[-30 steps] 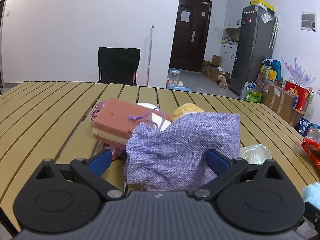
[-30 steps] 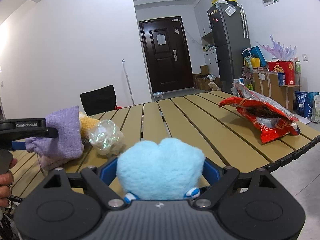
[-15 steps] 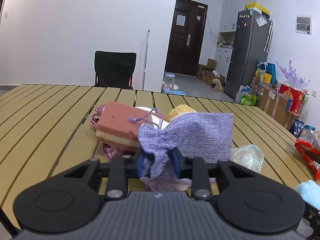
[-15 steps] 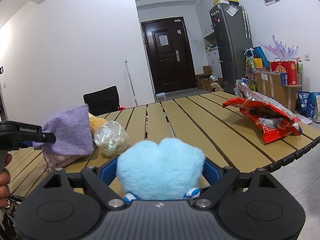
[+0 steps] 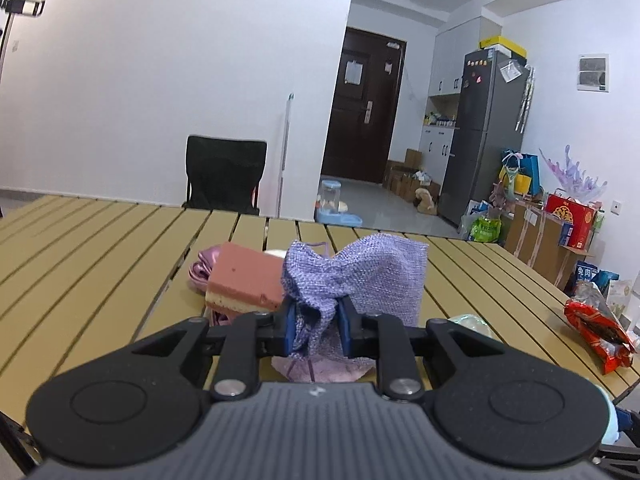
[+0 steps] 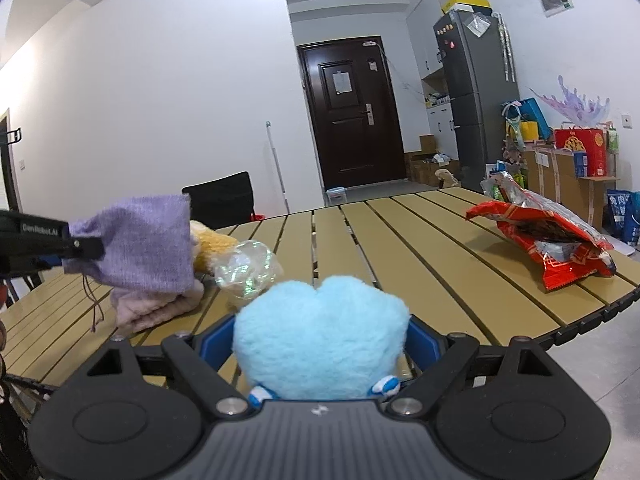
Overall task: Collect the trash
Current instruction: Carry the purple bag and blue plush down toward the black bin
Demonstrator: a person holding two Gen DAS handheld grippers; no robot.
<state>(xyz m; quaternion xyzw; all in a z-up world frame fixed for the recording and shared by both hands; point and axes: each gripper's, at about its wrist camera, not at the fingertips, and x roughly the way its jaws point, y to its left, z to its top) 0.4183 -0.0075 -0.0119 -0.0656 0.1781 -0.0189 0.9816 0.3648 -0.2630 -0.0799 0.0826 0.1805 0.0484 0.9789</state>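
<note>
Now the left gripper [image 5: 318, 330] is clenched on the neck of the lavender drawstring pouch [image 5: 360, 276], which has risen off the slatted table [image 5: 100, 264] since a second ago, when the jaws stood wide. Unchanged, the right gripper [image 6: 320, 344] clasps the blue plush [image 6: 320, 336]. Farther off, the crumpled clear wrapper [image 6: 246, 270] and red snack bag [image 6: 548, 240] lie where they were.

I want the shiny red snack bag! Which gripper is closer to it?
Right. The right gripper, holding the blue plush, sits nearer the red bag. The left gripper, clamping the purple pouch, is farther along the table.
</note>
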